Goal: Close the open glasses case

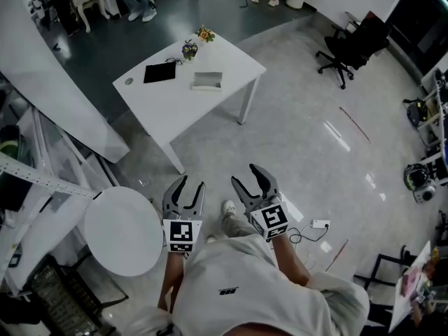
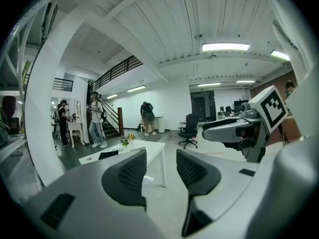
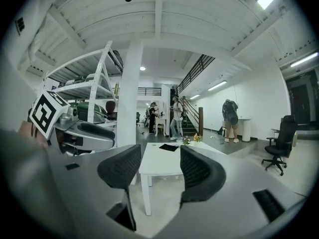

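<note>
The open glasses case, pale grey, lies on the right part of a white table far ahead of me in the head view. My left gripper and right gripper hang side by side over the floor, well short of the table, both open and empty. In the left gripper view the left gripper frames the table with nothing between its jaws. The right gripper likewise frames the table. I cannot make out the case in either gripper view.
A black pad and a small flower bunch also sit on the table. A round white table stands at my left, a black office chair at far right. A white box with cable lies on the floor. People stand at the back.
</note>
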A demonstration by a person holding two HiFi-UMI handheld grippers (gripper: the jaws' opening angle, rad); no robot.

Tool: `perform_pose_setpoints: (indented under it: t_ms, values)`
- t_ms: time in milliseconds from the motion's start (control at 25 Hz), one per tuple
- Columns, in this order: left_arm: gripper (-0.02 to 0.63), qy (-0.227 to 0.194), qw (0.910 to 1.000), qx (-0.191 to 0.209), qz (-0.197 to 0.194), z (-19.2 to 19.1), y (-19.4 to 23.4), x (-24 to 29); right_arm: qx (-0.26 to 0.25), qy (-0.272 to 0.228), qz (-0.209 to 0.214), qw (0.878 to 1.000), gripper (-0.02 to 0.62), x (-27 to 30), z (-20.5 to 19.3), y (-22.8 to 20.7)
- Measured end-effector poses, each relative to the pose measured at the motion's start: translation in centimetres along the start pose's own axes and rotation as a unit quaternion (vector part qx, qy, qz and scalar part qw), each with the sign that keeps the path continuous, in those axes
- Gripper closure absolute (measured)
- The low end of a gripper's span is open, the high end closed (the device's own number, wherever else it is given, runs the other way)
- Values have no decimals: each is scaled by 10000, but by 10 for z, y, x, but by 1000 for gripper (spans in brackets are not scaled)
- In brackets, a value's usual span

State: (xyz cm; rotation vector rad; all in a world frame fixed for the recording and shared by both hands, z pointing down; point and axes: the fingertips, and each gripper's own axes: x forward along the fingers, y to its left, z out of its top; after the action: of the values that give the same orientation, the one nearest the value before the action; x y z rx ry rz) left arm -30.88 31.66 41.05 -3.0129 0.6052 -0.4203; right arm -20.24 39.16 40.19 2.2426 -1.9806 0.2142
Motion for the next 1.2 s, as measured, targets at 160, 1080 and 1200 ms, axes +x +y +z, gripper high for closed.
perform_pose_setpoints:
  t_ms: [160,1080,1200]
  values:
    - [407,38,10000,-10,60,10,9,34,28,8,135,9999,347,27,8,-23]
    - [419,147,9985,-23,521,48,19,178,42,35,583,9983,364,114,20,-153]
    - [420,147,9984,10,549,52,23,189,41,25,601,9982,365,123,23,-163]
